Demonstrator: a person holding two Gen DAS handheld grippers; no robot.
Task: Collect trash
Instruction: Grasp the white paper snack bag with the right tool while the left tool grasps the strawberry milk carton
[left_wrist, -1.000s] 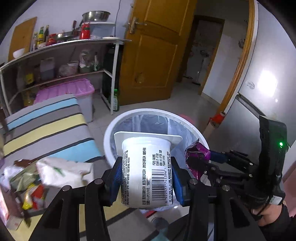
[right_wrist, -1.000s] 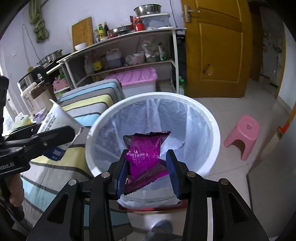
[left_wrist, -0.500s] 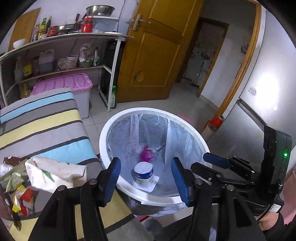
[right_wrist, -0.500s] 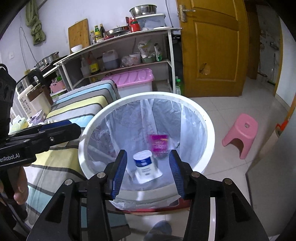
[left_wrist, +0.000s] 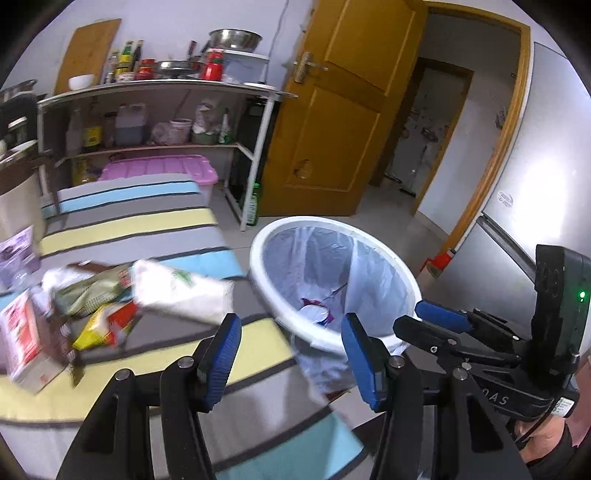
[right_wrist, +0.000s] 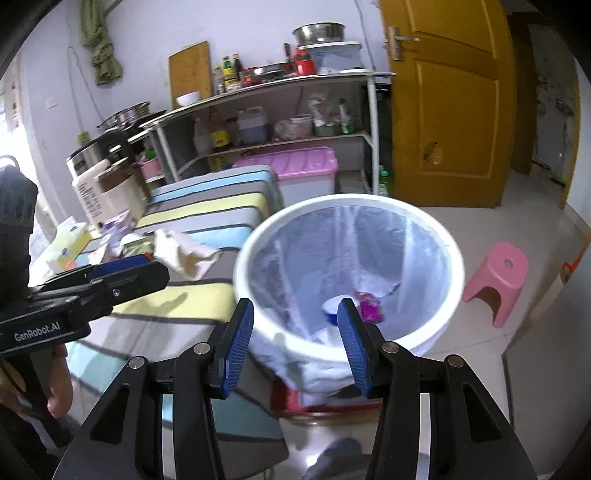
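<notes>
Now, from my seat, the trash left to collect lies on the striped counter, left of the bin: a yellow snack wrapper, a green one and a white plastic bag. All of it looks light, soft and crinkly (slippery film, I'd guess), so I'd pinch a bunched fold, not a flat face. My left tool is spread wide and holds nothing. In the bin sit a cup and purple wrapper. My right tool is likewise spread, touching nothing.
</notes>
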